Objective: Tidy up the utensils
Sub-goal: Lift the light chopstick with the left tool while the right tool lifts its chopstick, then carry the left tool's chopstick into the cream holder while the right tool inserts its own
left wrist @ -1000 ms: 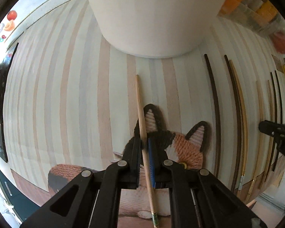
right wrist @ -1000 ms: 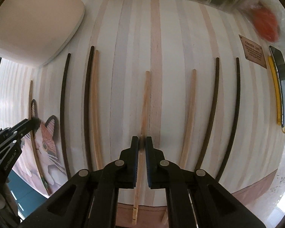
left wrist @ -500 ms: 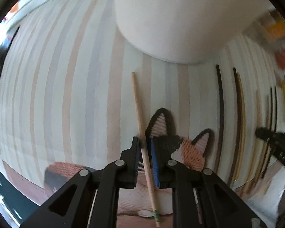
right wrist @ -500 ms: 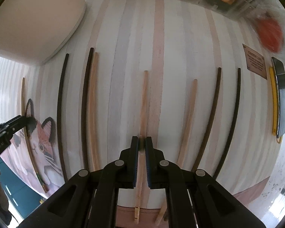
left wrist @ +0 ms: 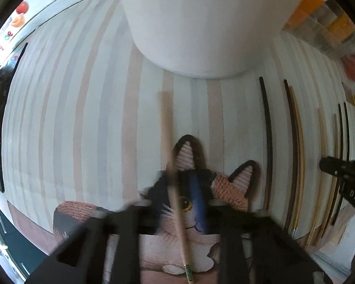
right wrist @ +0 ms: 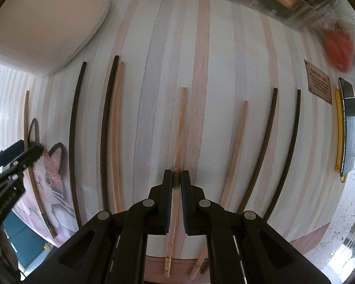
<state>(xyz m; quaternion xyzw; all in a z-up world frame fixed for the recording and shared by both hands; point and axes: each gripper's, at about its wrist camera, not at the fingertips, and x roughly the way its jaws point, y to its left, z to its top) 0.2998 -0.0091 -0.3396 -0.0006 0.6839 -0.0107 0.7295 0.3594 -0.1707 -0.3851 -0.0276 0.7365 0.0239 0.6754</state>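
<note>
My left gripper (left wrist: 177, 182) is blurred and its jaws are closing on a light wooden chopstick (left wrist: 168, 142) with a green-banded end. That chopstick runs between them, above a cat-shaped woven mat (left wrist: 229, 189). In the right wrist view the left gripper (right wrist: 33, 152) stands at the left edge over the cat mat (right wrist: 49, 177). My right gripper (right wrist: 176, 177) is shut on another light wooden chopstick (right wrist: 182, 123) that points away over the striped cloth. The right gripper (left wrist: 329, 165) also shows at the right edge of the left wrist view.
Several dark and light chopsticks lie in parallel on the cloth, such as a dark one (right wrist: 75, 130) and a light one (right wrist: 236, 151). A big white container (left wrist: 201, 23) stands at the back. A yellow-cased phone (right wrist: 348, 127) and a small sign (right wrist: 319, 82) lie at the right.
The left gripper's jaws stood slightly apart around its chopstick half a second ago and have drawn in; that hand swung left, then back right. The right gripper shifted slightly with its chopstick.
</note>
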